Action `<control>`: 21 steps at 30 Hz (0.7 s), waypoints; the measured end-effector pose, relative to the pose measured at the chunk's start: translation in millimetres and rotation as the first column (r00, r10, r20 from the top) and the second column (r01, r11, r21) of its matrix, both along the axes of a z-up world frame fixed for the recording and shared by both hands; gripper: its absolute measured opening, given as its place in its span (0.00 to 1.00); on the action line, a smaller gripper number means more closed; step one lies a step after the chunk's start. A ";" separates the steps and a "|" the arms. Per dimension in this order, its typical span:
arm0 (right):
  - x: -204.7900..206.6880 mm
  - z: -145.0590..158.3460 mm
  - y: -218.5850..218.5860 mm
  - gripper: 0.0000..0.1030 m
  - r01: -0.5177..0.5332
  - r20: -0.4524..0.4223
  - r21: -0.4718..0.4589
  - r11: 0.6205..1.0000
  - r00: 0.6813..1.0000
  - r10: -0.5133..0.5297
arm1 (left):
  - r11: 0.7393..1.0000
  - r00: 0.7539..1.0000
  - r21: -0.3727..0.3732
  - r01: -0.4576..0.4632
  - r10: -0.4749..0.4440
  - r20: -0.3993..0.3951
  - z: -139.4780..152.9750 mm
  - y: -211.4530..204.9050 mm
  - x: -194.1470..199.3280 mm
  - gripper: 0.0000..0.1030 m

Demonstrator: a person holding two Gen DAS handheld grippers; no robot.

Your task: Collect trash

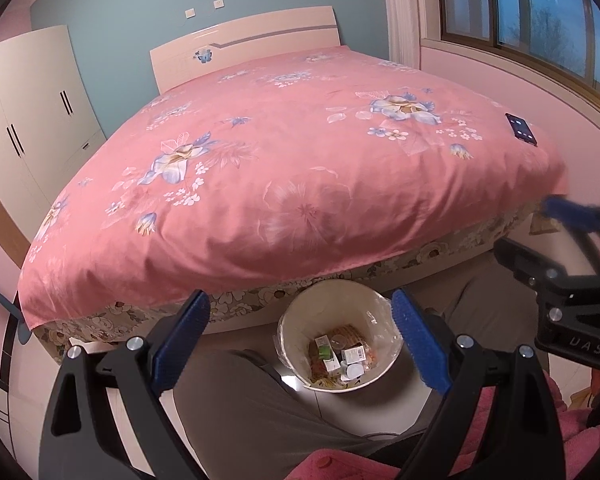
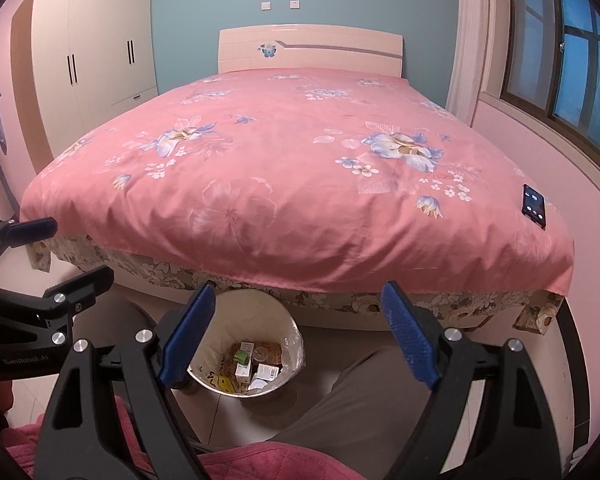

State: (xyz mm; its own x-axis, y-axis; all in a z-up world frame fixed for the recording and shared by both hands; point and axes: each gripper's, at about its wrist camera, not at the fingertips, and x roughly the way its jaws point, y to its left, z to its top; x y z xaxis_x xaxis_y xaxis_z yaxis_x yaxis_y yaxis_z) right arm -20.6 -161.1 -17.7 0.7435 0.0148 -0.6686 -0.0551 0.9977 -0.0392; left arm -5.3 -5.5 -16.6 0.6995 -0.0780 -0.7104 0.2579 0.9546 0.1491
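Trash bin: we see the bin (image 1: 338, 346) on the floor at the foot of the bed (image 1: 284, 184), lined with a clear bag, standing between the person's knees.
Contents: small boxes, a round lid and crinkled wrappers (image 2: 256, 364) lie in the bottom; the bin is far from full.
Loose trash: we find none on the pink cover or the strip of floor in view; only a phone (image 2: 534, 205) lies near the bed's right edge, and we judge that is no trash.
Left tongs: the left tongs (image 1: 298, 344) stand wide apart with nothing between the pads, hanging above and just this side of the bin, whose mouth shows in the gap.
Right tongs: the right tongs (image 2: 296, 336) are also spread wide and empty; in their own view the bin sits low and to the left, partly behind the left pad.
Step in hand: we judge collecting is at or near its end, or a fresh search is due.
Doing it well: we would sweep both views over the floor edges and the cover before moving, leave the phone alone, and keep any carried piece over the bin's mouth before letting go.
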 end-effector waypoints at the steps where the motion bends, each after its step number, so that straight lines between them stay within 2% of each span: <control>1: 0.2 0.1 -0.4 0.81 0.000 0.001 0.001 1.000 1.000 0.000 | 1.000 1.000 0.000 0.001 -0.001 0.000 -0.3 0.2 0.3 0.91; 21: 0.8 3.4 0.5 0.81 -0.002 0.006 0.000 1.000 1.000 0.002 | 1.000 1.000 -0.002 0.005 -0.005 0.010 3.2 -0.4 -0.8 0.91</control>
